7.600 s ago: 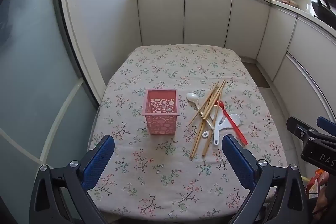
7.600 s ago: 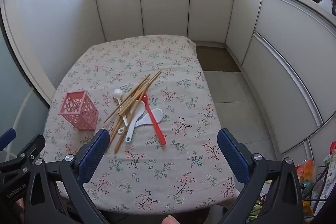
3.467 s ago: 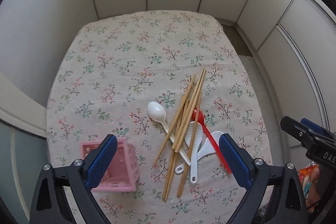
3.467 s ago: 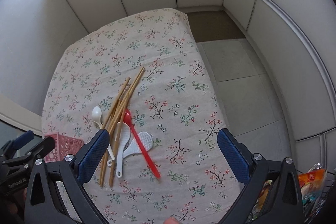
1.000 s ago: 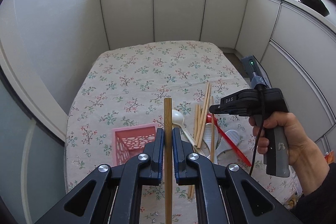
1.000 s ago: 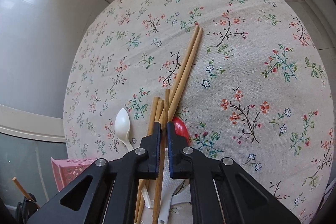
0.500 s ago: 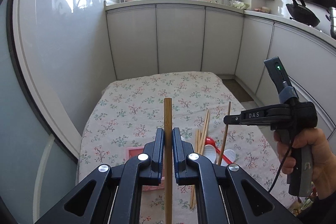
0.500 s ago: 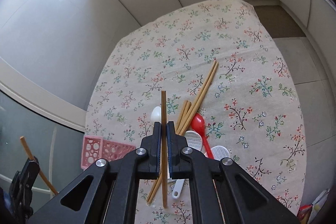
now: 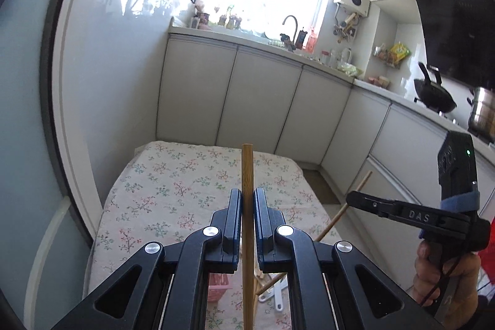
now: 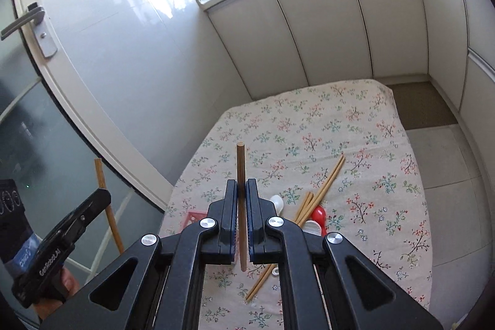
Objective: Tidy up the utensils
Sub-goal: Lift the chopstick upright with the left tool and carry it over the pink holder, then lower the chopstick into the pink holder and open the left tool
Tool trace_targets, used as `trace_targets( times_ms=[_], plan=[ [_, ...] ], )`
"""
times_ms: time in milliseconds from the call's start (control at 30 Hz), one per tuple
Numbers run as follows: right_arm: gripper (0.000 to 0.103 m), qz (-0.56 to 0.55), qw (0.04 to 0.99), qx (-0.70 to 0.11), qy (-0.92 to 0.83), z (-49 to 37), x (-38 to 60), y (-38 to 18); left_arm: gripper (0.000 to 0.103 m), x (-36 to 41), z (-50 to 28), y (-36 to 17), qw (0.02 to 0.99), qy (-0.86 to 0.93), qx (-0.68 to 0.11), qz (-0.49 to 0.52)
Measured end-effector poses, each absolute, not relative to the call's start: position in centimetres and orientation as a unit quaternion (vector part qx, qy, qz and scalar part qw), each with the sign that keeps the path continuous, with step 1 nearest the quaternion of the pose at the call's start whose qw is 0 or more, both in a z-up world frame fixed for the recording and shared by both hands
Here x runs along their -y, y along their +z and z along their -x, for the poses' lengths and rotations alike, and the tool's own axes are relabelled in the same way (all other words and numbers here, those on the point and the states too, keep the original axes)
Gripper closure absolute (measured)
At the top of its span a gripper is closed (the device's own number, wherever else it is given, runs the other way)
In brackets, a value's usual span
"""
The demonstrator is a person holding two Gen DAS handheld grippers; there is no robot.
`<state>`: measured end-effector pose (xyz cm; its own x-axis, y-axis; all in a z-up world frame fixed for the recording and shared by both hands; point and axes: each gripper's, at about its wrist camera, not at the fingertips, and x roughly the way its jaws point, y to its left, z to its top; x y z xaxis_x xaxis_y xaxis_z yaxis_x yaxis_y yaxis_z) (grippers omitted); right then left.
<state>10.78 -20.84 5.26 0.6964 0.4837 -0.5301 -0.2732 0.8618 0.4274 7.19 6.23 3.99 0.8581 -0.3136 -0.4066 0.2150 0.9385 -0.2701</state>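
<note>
My left gripper is shut on a wooden chopstick held upright above the table. My right gripper is shut on another wooden chopstick, also lifted clear of the table. The right gripper also shows at the right of the left wrist view with its chopstick slanting through it. The left gripper shows at the lower left of the right wrist view. The pink basket is mostly hidden behind the fingers. Loose chopsticks, a red spoon and white spoons lie on the floral cloth.
The table with the floral cloth stands in a kitchen corner, with white cabinets behind and a glass door at the left. Floor tiles lie beyond the table's right edge.
Both grippers have risen and tilted up with their chopsticks. The table has dropped lower in both views and more of the kitchen shows.
</note>
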Motion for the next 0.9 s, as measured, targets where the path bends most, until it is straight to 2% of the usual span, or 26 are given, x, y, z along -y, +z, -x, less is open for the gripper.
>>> trace_targets(
  times_ms=[267, 633, 900],
  plan=[
    [0.098, -0.171, 0.919, -0.272, 0.230, -8.9, 20.2, 7.9, 0.095, -9.6, -7.9, 4.4, 0.972, -0.092, -0.150, 0.153],
    [0.098, -0.192, 0.909, -0.264, 0.258, -10.9, 17.5, 7.1, 0.095, -8.6, -10.3, 3.0, 0.995, -0.008, -0.026, 0.091],
    [0.098, -0.178, 0.905, -0.294, 0.250, -13.6, 14.9, 4.0, 0.095, -8.3, -15.2, -0.9, 0.993, 0.017, -0.064, 0.097]
  ],
)
